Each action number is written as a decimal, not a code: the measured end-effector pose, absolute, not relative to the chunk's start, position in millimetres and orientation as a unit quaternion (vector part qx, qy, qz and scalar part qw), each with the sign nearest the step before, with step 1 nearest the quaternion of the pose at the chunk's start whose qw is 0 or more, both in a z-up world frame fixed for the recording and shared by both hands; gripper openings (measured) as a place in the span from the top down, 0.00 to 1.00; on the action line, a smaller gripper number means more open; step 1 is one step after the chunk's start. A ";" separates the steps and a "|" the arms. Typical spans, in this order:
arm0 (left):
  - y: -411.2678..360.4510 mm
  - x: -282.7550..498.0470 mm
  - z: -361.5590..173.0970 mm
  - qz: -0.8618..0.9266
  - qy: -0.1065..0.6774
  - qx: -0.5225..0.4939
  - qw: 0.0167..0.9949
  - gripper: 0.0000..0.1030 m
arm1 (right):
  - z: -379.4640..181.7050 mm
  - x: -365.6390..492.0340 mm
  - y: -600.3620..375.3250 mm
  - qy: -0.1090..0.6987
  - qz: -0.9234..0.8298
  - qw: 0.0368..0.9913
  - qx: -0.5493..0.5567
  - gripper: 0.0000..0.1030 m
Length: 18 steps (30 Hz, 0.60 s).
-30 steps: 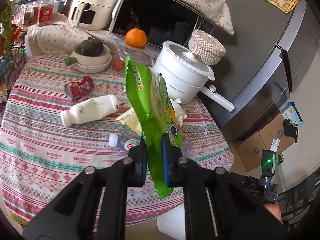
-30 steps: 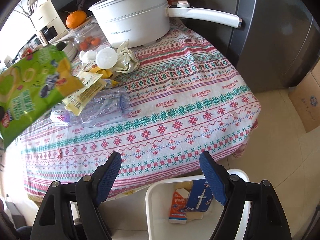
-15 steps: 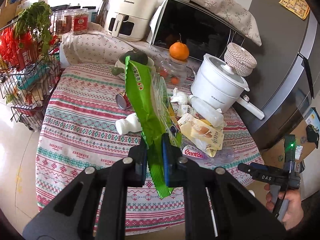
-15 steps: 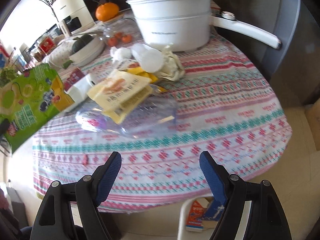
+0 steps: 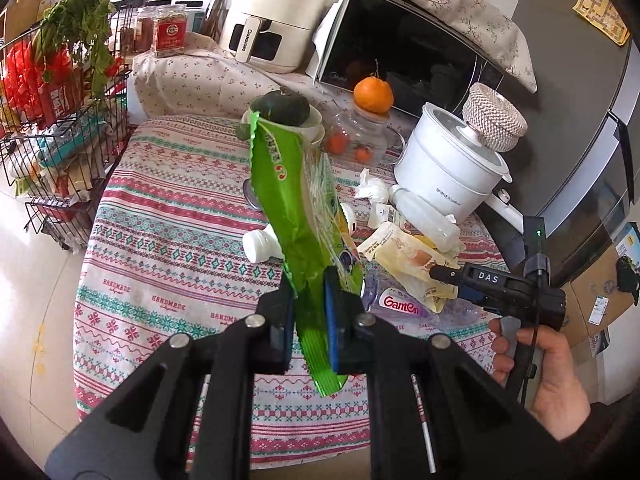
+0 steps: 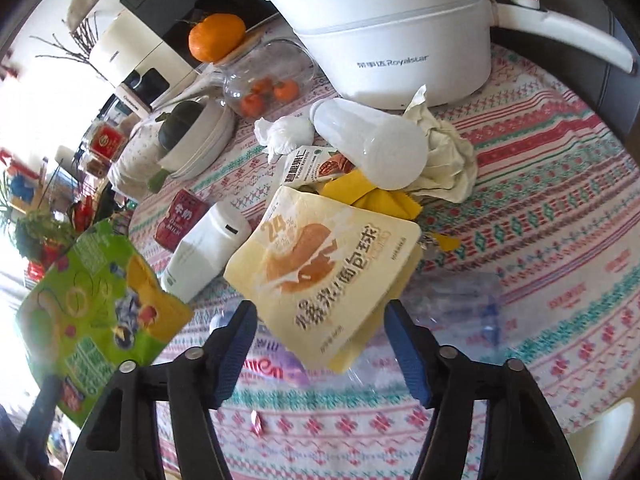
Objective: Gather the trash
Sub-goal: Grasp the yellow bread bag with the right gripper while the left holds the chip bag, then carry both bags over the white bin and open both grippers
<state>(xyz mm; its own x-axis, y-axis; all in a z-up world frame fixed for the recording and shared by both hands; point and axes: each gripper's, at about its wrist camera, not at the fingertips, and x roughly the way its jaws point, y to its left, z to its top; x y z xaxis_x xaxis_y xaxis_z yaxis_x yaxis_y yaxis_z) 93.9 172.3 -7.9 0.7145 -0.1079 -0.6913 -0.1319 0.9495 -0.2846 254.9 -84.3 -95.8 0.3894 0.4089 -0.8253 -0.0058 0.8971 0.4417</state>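
Left fingers (image 5: 308, 312) pinching green wrapper (image 5: 292, 216).

A white electric pot (image 5: 448, 168) stood at the far edge of the cloth-covered counter (image 5: 168, 240), a woven lid (image 5: 494, 122) atop it. An orange (image 5: 373, 96) sat on a glass jar (image 5: 360, 140); behind stood a microwave (image 5: 404, 56) and an air fryer (image 5: 272, 20).

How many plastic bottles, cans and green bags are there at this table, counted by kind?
Plastic bottles: 3 (white bottle beside the pot, white bottle beside the can, crushed clear bottle)
Cans: 1 (red can)
Green bags: 1 (green bag, held in the left gripper)
Total: 5
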 end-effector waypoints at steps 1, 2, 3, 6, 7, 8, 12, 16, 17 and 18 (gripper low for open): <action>172.0 94.5 -8.4 0.008 0.379 -0.157 0.912 0.86 | -98.6 258.2 -82.8 0.538 0.128 0.811 0.189 0.45; 172.0 95.2 -9.0 0.009 0.379 -0.155 0.912 0.86 | -101.7 261.3 -80.5 0.539 0.127 0.811 0.190 0.51; 172.0 95.5 -9.7 0.010 0.380 -0.155 0.912 0.86 | -104.0 263.9 -78.4 0.539 0.126 0.811 0.190 0.58; 172.3 95.8 -10.9 0.011 0.382 -0.156 0.911 0.86 | -107.1 265.7 -73.6 0.535 0.141 0.812 0.186 0.93; 172.5 95.4 -10.8 0.011 0.383 -0.156 0.911 0.86 | -105.3 264.6 -72.3 0.533 0.143 0.814 0.182 0.93; 172.0 95.3 -10.4 0.011 0.382 -0.156 0.911 0.86 | -101.6 262.2 -71.3 0.528 0.145 0.817 0.178 0.95; 169.2 93.2 -7.2 0.008 0.377 -0.153 0.913 0.86 | -75.8 245.5 -73.2 0.506 0.158 0.834 0.152 0.97; 164.8 90.7 -3.0 0.001 0.370 -0.151 0.917 0.86 | -44.0 228.4 -84.6 0.475 0.176 0.849 0.149 0.98; 162.9 89.3 -1.3 -0.003 0.368 -0.151 0.918 0.86 | -34.8 222.3 -88.8 0.467 0.180 0.853 0.148 0.98; 160.6 87.9 0.7 -0.006 0.365 -0.149 0.919 0.86 | -28.1 217.1 -92.6 0.461 0.184 0.856 0.147 0.98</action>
<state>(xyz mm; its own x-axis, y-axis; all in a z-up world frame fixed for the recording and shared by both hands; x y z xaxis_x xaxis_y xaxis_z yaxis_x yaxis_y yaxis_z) 87.9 160.6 0.7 0.7333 -0.1206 -0.6691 -0.0973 0.9554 -0.2789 217.1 -92.6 -28.1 0.5074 0.4503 -0.7347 -0.1802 0.8892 0.4206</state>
